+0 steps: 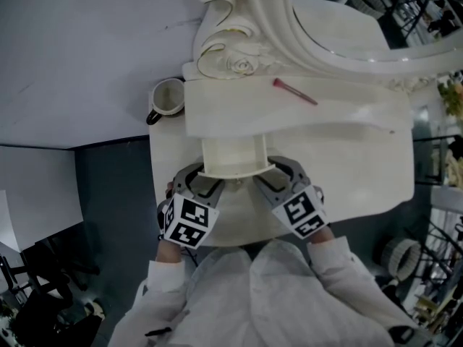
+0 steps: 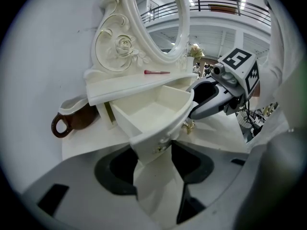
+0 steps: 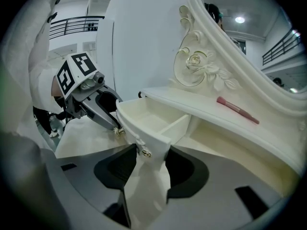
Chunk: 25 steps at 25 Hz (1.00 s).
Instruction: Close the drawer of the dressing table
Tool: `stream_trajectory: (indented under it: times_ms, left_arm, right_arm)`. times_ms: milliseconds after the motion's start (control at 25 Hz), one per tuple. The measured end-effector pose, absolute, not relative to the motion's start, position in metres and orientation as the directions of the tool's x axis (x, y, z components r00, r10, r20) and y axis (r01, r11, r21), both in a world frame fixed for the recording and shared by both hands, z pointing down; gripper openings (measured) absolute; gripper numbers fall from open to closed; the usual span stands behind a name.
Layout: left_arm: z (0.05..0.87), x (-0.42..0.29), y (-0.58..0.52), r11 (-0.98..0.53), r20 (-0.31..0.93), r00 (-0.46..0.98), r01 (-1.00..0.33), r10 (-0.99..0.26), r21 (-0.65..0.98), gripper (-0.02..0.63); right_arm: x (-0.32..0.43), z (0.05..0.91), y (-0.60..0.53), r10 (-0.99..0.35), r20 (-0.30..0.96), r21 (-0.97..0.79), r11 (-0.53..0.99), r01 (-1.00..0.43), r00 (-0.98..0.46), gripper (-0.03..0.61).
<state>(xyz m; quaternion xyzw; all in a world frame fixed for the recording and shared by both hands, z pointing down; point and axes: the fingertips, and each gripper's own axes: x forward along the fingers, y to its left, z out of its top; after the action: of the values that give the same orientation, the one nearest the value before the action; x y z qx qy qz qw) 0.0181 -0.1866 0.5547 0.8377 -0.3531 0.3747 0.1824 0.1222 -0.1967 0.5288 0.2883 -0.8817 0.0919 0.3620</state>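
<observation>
Dressing table (image 1: 376, 172): drawer (image 3: 144, 116) corner between right gripper (image 3: 147, 153) closing jaws.

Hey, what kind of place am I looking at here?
Probably a staged set in a large hall, not a bedroom: an ornate dressing table against a bare white partition, with a railed balcony beyond.

Counting one open cream wooden drawer (image 1: 231, 157), one brown-handled cream mug (image 1: 168, 98) at the tabletop's (image 1: 362, 172) left edge, one slim pink brush (image 1: 294, 92).

Drawer (image 1: 230, 157) pulled out below shelf (image 1: 347, 110), brush (image 1: 294, 92) on shelf, mug (image 1: 168, 98) left of shelf, mirror (image 1: 340, 20) behind
</observation>
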Motion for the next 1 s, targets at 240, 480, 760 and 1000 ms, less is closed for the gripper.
stream_trajectory:
  times_ms: [240, 480, 760, 1000]
  left_arm:
    - [0.552, 0.014, -0.196, -0.689, 0.756, 0.455, -0.725, -0.47, 0.007, 0.224]
    - [0.548, 0.017, -0.199, -0.704, 0.755, 0.452, -0.71, -0.476, -0.018, 0.224]
    - [0.544, 0.017, -0.198, -0.708, 0.752, 0.456, -0.706, -0.475, -0.019, 0.224]
    - [0.545, 0.013, -0.196, -0.702, 0.756, 0.448, -0.712, -0.477, -0.021, 0.224]
  right_arm:
    - [0.119, 0.526, -0.203, -0.442, 0.707, 0.059, 0.814, -0.577, -0.551, 0.189]
    - [0.123, 0.529, -0.204, -0.465, 0.69, 0.051, 0.795, -0.604, -0.554, 0.186]
    - [0.123, 0.525, -0.204, -0.462, 0.685, 0.052, 0.802, -0.595, -0.563, 0.183]
    - [0.119, 0.523, -0.202, -0.437, 0.701, 0.056, 0.822, -0.567, -0.564, 0.179]
